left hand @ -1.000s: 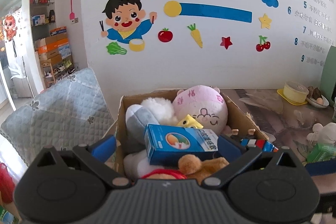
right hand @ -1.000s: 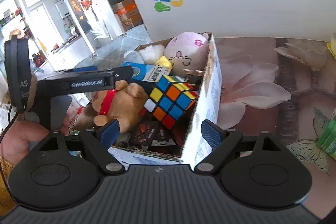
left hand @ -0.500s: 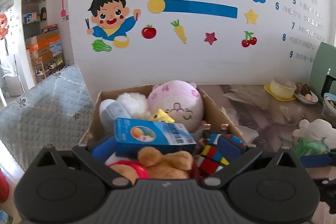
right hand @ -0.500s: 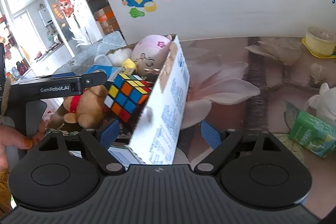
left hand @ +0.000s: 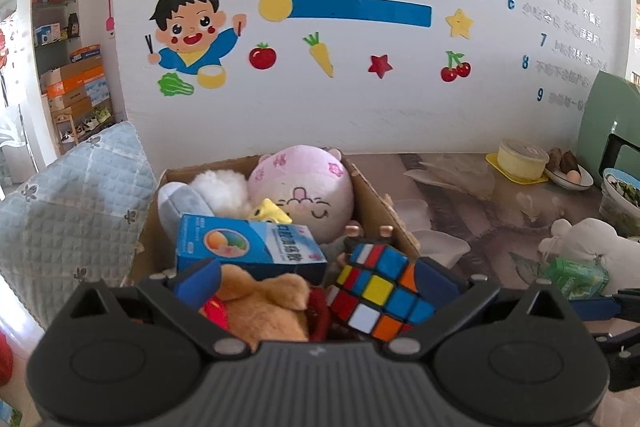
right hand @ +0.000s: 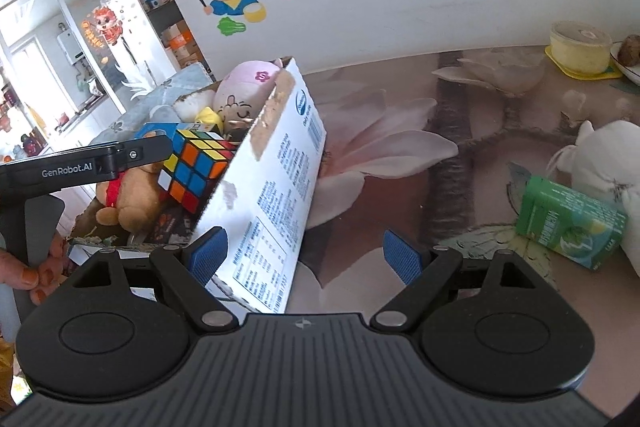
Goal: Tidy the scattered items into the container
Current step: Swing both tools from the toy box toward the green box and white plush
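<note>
The cardboard box point(left hand: 372, 195) holds a pink plush point(left hand: 300, 187), a blue carton point(left hand: 244, 247), a brown bear point(left hand: 264, 303) and a colour cube point(left hand: 380, 287). My left gripper point(left hand: 316, 281) hangs open over the box's near end, with the bear and cube below its spread fingers. In the right wrist view one of its fingers point(right hand: 132, 155) lies beside the cube point(right hand: 196, 167). My right gripper point(right hand: 304, 257) is open and holds nothing, its left pad by the box's white side wall point(right hand: 272, 211). A green carton point(right hand: 568, 223) and a white plush point(right hand: 600, 163) lie on the table to the right.
A yellow lidded tub point(right hand: 580, 47) on a yellow mat and a small dish point(left hand: 568, 177) stand at the table's back right. A quilted grey cushion point(left hand: 72, 211) sits left of the box. A hand point(right hand: 36, 271) grips the left tool. The decorated wall runs behind.
My right gripper swung right, from over the box to the table beside it. My left gripper drew back, so the cube and bear now show between its fingers.
</note>
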Tool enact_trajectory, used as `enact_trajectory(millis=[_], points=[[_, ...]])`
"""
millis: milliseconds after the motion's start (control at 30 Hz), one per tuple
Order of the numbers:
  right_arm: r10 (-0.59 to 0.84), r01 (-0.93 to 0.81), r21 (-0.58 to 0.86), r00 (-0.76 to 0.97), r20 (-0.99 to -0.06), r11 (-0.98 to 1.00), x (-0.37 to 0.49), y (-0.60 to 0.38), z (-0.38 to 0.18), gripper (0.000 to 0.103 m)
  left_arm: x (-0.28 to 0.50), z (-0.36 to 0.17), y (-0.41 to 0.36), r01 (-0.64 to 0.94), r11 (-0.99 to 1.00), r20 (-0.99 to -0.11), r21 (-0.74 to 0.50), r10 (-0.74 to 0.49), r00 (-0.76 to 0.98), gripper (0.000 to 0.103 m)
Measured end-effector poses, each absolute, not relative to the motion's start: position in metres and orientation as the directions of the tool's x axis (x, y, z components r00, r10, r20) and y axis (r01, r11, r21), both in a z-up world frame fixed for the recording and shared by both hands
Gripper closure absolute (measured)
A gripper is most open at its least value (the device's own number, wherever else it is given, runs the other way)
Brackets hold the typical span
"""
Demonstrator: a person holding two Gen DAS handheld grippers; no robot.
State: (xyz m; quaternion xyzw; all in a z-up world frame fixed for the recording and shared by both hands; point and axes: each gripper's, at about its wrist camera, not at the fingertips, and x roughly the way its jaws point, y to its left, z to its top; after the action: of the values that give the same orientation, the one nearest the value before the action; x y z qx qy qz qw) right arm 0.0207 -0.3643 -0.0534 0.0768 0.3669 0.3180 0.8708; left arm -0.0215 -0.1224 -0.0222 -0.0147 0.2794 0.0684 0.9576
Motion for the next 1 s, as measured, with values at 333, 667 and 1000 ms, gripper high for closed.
enact_trajectory(millis=[333,667,1000], points=[[0.598,-0.463,0.383,0.548,-0.585,0.799,0.022,-0.393,-0.063,0.0,-0.019,-0.021,-0.153,-0.108,0.994,-0.544,0.024,0.103,0.832,0.0],[0.575,-0.42,0.393,0.586,-0.571,0.818,0.016,-0.432,-0.076,0.0,-0.014,-0.021,-0.195,-0.051,0.997,-0.559,0.053,0.072,0.826,0.0],[0.542,-0.357,0.411,0.624,-0.563,0.839,0.008,-0.482,-0.097,0.0,-0.007,-0.033,-0.257,0.054,0.992,-0.6,0.115,0.026,0.799,0.0]])
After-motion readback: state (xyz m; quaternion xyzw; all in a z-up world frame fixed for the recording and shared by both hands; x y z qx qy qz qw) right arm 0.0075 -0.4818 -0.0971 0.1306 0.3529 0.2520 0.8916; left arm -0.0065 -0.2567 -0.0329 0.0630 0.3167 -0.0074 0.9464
